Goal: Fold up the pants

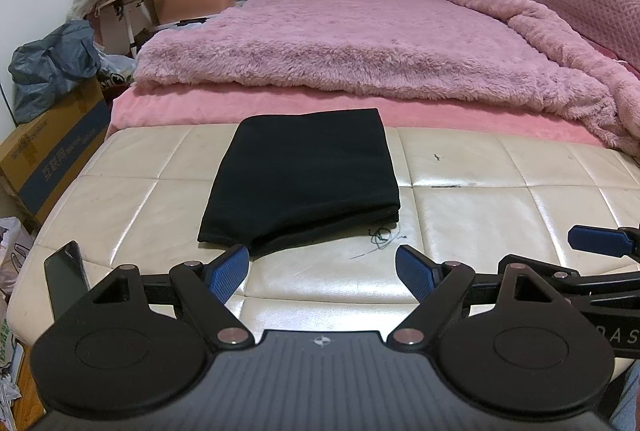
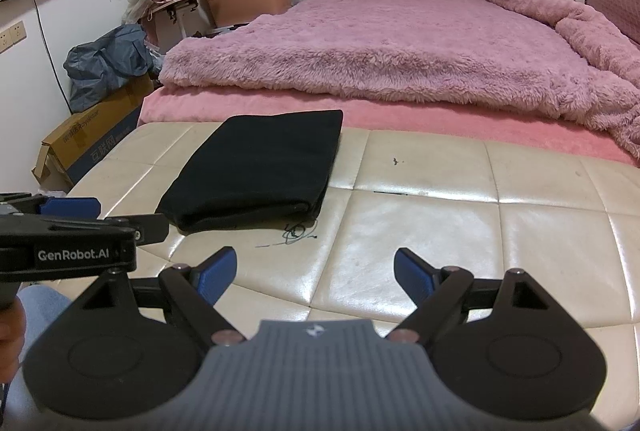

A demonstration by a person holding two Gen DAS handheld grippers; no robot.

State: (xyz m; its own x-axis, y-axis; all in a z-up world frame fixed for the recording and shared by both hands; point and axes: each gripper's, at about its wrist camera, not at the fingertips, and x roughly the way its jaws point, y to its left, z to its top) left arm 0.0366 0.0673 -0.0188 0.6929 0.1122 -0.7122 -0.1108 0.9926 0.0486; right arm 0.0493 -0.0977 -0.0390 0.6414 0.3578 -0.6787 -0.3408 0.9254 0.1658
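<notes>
Black pants (image 1: 300, 179), cream bench (image 1: 500, 203) (pen-scribbled), pink blanket (image 1: 360, 43)

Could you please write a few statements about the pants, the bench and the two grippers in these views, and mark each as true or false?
1. The black pants lie folded into a compact stack on the cream bench. True.
2. The left gripper is clamped on the pants. False: its blue fingers are spread apart and hold nothing.
3. The right gripper is open and empty. True.
4. The pants rest on the pink fluffy blanket. False: they are on the bench, in front of the blanket.
5. A dark phone stands at the bench's left edge. True.
</notes>
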